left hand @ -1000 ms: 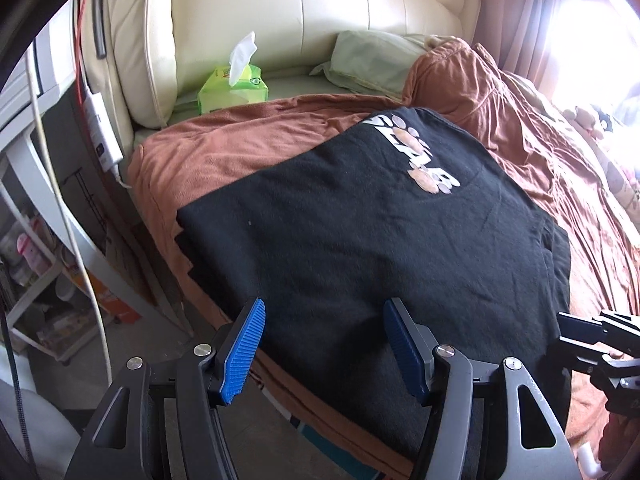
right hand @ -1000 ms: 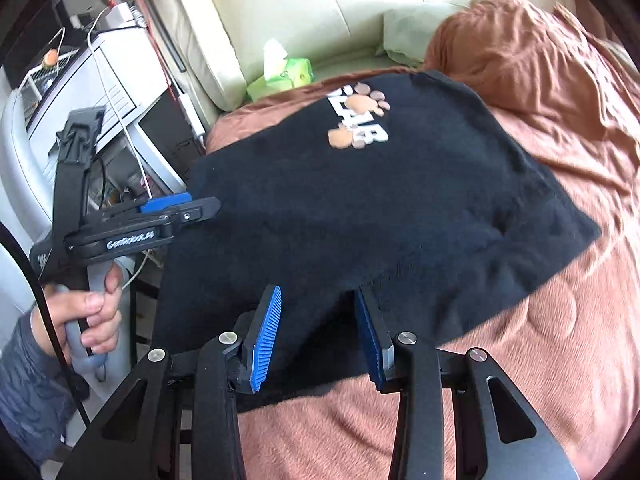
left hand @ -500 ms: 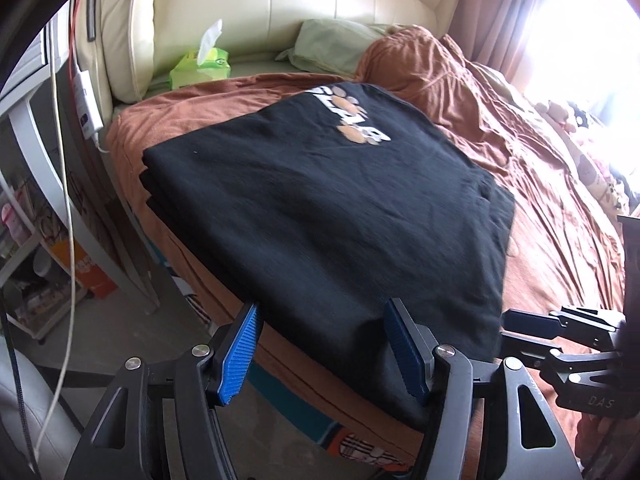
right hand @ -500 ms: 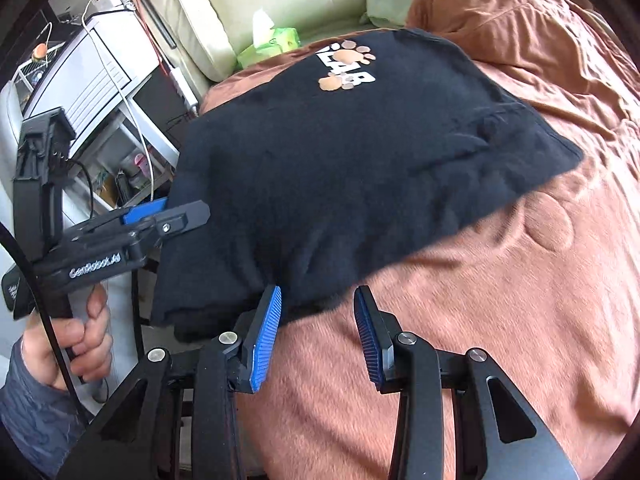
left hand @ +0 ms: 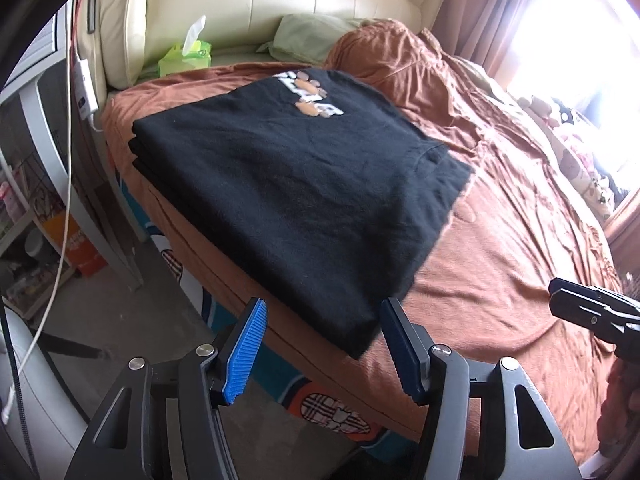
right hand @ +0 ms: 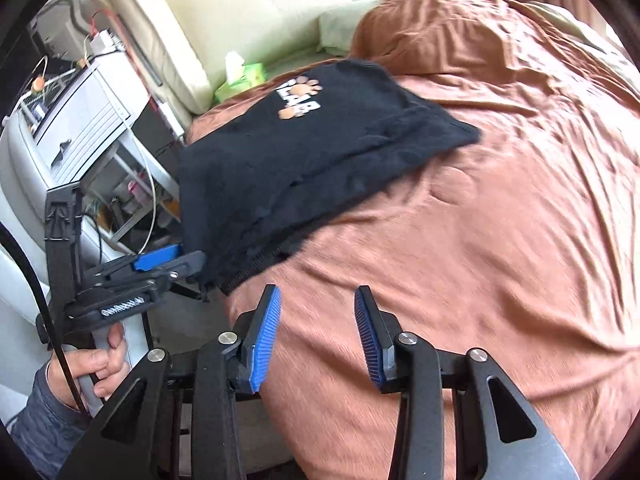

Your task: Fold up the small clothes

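A folded black fleece garment with a paw-print logo [left hand: 296, 184] lies at the edge of a bed covered in a rust-brown blanket [left hand: 500, 240]. The left gripper [left hand: 320, 344] closes and the right gripper [right hand: 316, 336] opens, jaws apart, nothing between them.

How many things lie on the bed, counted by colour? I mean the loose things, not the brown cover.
Black: 1, the folded garment
Green: 2, the tissue box and the pillow
Total: 3
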A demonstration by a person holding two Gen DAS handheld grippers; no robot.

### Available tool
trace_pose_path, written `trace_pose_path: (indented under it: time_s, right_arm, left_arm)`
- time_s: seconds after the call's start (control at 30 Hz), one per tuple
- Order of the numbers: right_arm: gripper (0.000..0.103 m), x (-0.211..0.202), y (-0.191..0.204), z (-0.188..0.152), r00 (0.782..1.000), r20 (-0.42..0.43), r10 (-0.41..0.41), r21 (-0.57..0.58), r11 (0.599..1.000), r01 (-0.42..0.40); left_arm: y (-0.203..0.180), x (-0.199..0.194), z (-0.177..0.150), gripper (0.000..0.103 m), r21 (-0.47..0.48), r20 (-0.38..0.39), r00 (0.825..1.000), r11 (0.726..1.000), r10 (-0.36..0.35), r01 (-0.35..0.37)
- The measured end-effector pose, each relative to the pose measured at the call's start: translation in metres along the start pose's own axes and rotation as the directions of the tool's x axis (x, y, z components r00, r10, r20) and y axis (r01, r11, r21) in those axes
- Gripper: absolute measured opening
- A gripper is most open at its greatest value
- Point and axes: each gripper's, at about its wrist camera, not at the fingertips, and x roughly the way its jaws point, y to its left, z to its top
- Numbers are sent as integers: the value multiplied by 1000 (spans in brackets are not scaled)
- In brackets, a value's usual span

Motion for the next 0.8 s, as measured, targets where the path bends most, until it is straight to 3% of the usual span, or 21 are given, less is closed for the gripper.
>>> trace_pose_path:
  time_s: [0.03, 0.23, 0.3, 0.37, 0.53, 0.8]
  right_arm:
    - [69, -8, 0, -3, 1000, 12, -11, 3, 1000, 11]
    - [82, -64, -3, -28, 993, 86, -83, 29, 996, 81]
    - [83, -82, 2, -38, 987, 106, -121, 17, 993, 119]
    - [85, -99, 6, -46, 981, 122, -148, 19, 989, 147]
    - [103, -141, 12, -67, 962, 183, -204, 56, 979, 197]
    - [103, -194, 25, -109, 924, 242, -294, 95, 955, 279]
  left_arm:
    - [-4, -6, -1, 61, 8, 8, 1000, 1000, 1, -1]
    - [-31, -40, -5, 63, 55, 52, 998, 998, -26, 23]
    - [-41, -52, -5, 70, 79, 72, 997, 997, -28, 22]
    - [-51, -66, -7, 87, 104, 100, 994, 994, -35, 25]
    - [-75, -97, -14, 101, 157, 158, 985, 987, -66, 41]
    - [-106, -138, -31, 102, 236, 204, 972, 969, -120, 70]
